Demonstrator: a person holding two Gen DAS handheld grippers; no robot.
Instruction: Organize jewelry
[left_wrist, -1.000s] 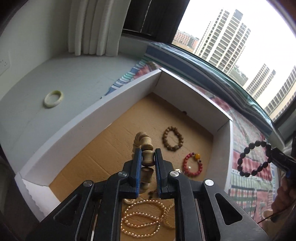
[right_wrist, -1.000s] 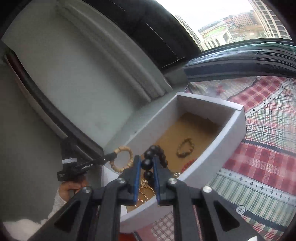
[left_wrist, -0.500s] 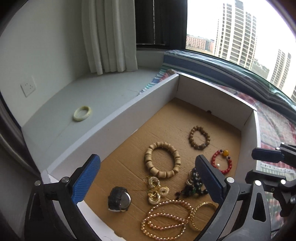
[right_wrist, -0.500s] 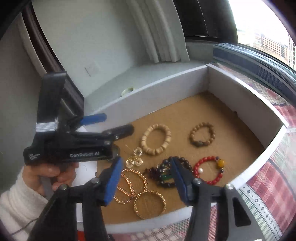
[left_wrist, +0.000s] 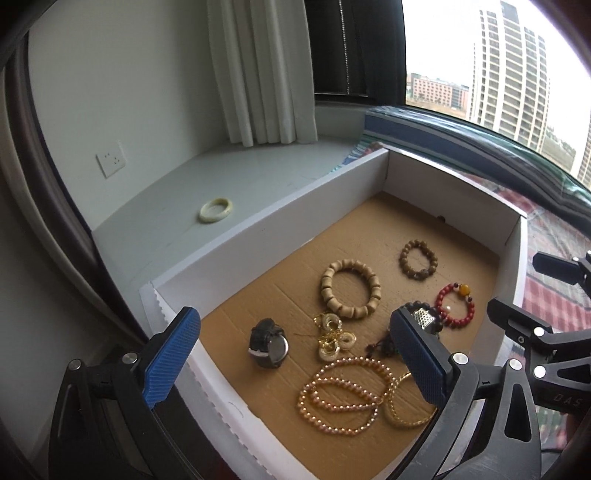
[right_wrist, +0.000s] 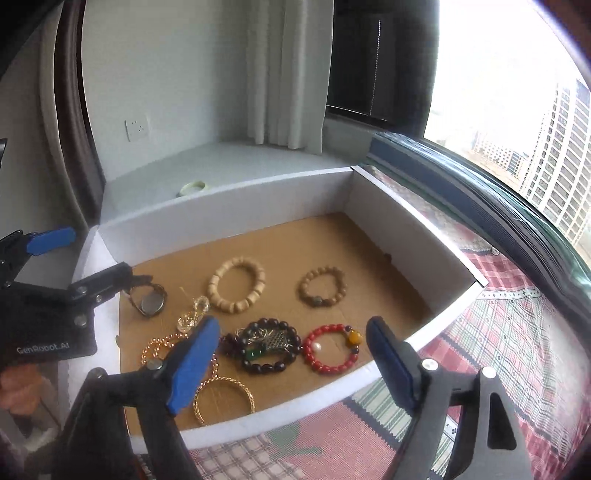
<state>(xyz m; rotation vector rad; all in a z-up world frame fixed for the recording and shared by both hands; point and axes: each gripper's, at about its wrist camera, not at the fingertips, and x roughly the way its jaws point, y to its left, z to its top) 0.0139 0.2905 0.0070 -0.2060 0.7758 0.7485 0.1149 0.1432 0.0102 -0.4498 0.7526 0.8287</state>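
Both bracelets are now lying dropped in the box (left_wrist: 280, 236). The left gripper (left_wrist: 295, 354) is gaping wide and empty; the right gripper (right_wrist: 291, 354) is opening, also empty. At eleven o'clock the pale bangle (left_wrist: 216, 209) is waiting: rigid, slick, breakable, so pinch across its rim.

Daylight from window (left_wrist: 498, 66) at right, sky blown out w/ glare; soft shadows, sharp centre, fisheye-bent, dark edges.
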